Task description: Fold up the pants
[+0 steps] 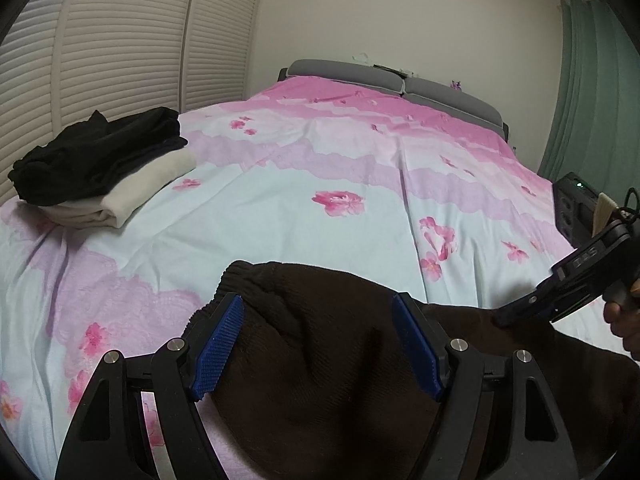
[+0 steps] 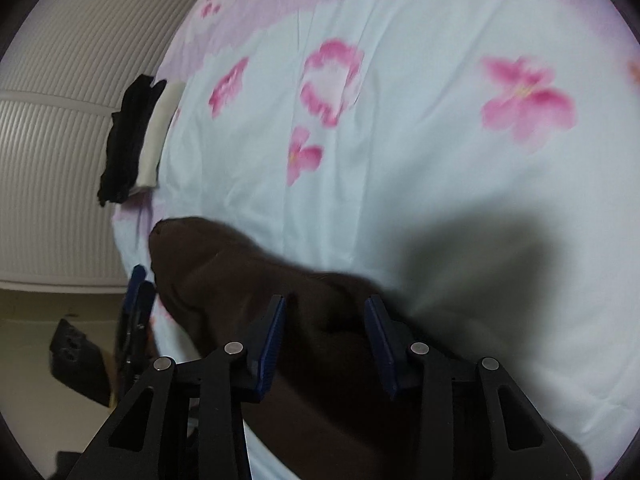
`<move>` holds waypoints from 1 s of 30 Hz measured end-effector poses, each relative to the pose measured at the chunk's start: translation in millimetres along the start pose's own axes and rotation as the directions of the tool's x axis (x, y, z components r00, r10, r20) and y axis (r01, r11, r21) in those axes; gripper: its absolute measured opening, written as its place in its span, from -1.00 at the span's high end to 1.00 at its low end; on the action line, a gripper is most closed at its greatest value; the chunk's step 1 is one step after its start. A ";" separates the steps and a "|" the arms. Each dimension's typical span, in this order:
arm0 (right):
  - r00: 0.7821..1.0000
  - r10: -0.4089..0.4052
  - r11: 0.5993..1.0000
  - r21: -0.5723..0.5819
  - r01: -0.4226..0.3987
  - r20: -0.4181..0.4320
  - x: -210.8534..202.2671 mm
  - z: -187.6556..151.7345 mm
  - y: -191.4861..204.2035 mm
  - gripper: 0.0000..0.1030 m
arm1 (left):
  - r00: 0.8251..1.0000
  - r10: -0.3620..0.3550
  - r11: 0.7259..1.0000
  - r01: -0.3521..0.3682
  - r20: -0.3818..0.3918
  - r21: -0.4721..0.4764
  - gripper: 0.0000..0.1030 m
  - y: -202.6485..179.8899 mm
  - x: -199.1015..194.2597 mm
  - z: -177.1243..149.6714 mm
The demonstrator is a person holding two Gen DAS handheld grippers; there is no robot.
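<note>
Dark brown pants (image 1: 320, 352) lie on the floral bedspread (image 1: 320, 208) at the near edge of the bed, the elastic waistband (image 1: 244, 276) at the left. My left gripper (image 1: 318, 344) is open, its blue pads on either side of the waistband end, over the cloth. My right gripper (image 2: 326, 344) is open too, low over the pants (image 2: 248, 292). In the left wrist view it (image 1: 508, 316) comes in from the right with its tips at the pants' far edge. The left gripper's fingers (image 2: 138, 300) show at the left in the right wrist view.
A stack of folded clothes, black on cream (image 1: 100, 160), lies at the bed's left side; it also shows in the right wrist view (image 2: 136, 140). Grey headboard (image 1: 400, 80) at the far end. Louvred closet doors (image 1: 120, 40) on the left, green curtain (image 1: 588, 80) on the right.
</note>
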State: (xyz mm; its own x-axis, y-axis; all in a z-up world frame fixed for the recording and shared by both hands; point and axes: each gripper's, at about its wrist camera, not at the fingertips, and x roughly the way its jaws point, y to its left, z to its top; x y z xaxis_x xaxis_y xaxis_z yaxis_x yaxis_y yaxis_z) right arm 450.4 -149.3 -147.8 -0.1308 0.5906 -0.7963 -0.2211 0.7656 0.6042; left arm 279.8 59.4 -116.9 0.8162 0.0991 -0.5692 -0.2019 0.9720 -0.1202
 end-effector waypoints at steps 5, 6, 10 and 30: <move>0.998 -0.027 1.000 -0.004 0.027 0.058 5.0 2.1 5.6 0.74 | 1.000 0.004 1.000 -0.004 0.004 -0.003 -0.47 3.6 -2.7 2.1; 0.996 -0.036 0.999 -0.022 0.038 0.085 0.4 0.3 9.1 0.75 | 1.000 0.006 1.000 -0.006 0.007 -0.004 -0.47 4.5 -3.4 2.1; 0.958 -0.131 0.961 -0.207 0.186 0.254 -18.5 -15.8 38.6 0.76 | 1.000 0.023 1.000 -0.023 0.002 -0.004 -0.47 9.0 0.3 -0.4; 0.763 -0.201 0.853 -0.273 0.445 0.614 -25.3 -77.1 144.3 0.07 | 0.988 0.150 0.984 -0.152 -0.030 -0.092 -0.47 112.8 -38.1 14.2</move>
State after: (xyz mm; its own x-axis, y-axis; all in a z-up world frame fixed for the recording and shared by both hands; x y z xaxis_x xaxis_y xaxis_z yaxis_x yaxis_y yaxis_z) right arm 347.3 -73.4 -42.8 0.5381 0.4532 -0.7107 -0.5107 0.8461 0.1528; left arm 233.6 168.3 -97.2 0.7601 0.2376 -0.6048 -0.3730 0.9217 -0.1066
